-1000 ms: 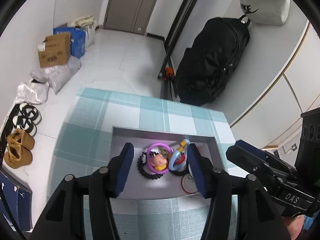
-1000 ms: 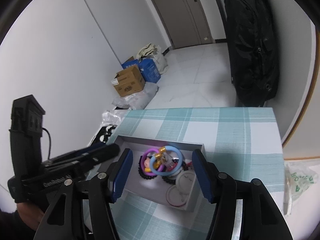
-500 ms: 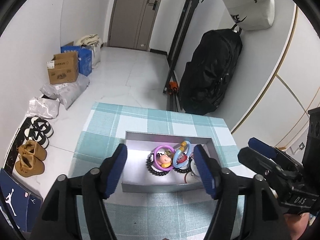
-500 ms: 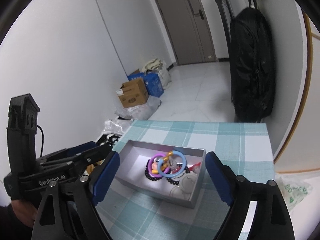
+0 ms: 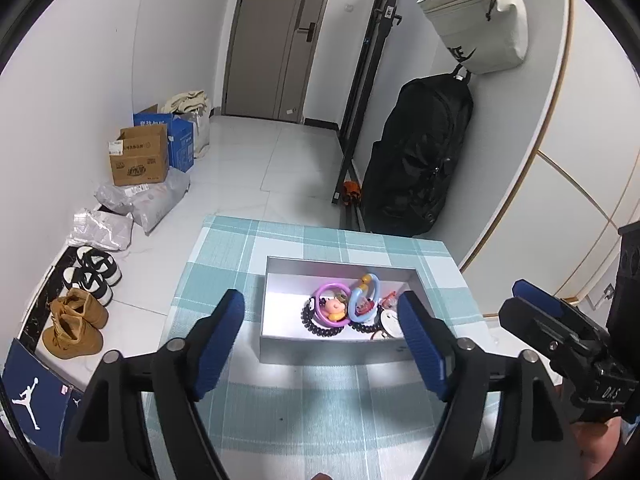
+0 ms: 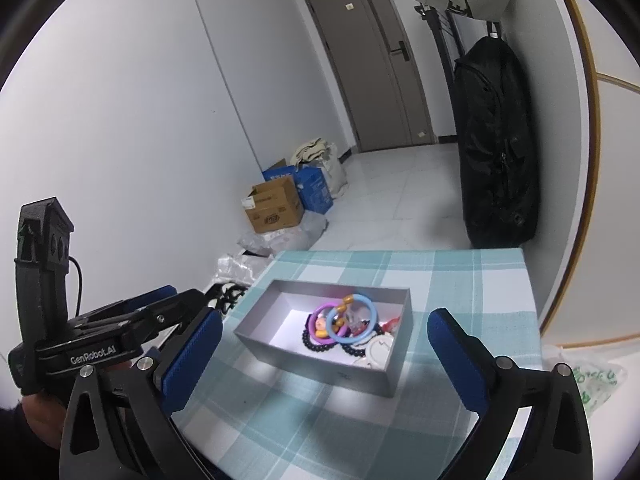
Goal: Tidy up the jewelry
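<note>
A grey open box (image 5: 276, 334) (image 6: 256, 342) sits on the table with the teal checked cloth (image 5: 240, 264) (image 6: 480, 280). It holds a purple ring (image 5: 329, 303) (image 6: 316, 320), a blue ring (image 5: 362, 302) (image 6: 352, 320), black bead bracelets (image 5: 320, 326) (image 6: 316, 342) and white round pieces (image 5: 390, 320) (image 6: 378, 350). My left gripper (image 5: 322, 336) is open and empty, held above the table short of the box. My right gripper (image 6: 324, 354) is open and empty, also short of the box. Each gripper shows at the edge of the other's view.
The table's far edge drops to a white tiled floor. Cardboard boxes (image 5: 138, 156), grey bags and shoes (image 5: 74, 320) lie on the left. A black bag (image 5: 416, 156) hangs by the wall on the right. A plastic bag (image 6: 592, 380) lies at the table's right.
Both grippers have pulled back and up from the box, which now looks smaller and farther off. Their jaws have opened wider. The jewelry in the box has not moved.
</note>
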The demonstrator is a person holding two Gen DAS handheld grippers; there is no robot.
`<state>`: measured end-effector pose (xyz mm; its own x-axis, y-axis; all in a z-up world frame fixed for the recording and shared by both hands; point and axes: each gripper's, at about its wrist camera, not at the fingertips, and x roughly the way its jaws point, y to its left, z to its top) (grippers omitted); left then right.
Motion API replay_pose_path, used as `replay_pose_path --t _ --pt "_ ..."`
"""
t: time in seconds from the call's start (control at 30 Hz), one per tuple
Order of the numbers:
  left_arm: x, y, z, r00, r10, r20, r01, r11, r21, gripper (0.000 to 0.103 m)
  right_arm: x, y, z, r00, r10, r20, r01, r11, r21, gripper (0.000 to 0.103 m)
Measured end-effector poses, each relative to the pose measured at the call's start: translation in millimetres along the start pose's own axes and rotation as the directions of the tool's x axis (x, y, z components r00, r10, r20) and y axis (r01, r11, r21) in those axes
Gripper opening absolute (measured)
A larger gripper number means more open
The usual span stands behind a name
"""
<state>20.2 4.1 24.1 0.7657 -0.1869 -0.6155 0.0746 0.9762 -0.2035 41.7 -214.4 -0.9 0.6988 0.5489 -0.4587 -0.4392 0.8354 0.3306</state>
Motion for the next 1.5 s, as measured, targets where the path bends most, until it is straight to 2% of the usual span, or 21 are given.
replay_pose_path --t 0.33,1.5 --pt "-8 -8 -8 0.999 0.014 0.034 -0.015 0.999 0.038 0.082 -9 8 -8 1.0 -0.022 0.009 0.023 0.999 -0.035 0.103" --pt "-9 -9 -10 0.999 0.042 0.022 -0.042 0.998 0.041 0.082 -10 5 -13 0.998 -0.053 -0.018 0.052 0.998 -0.032 0.103"
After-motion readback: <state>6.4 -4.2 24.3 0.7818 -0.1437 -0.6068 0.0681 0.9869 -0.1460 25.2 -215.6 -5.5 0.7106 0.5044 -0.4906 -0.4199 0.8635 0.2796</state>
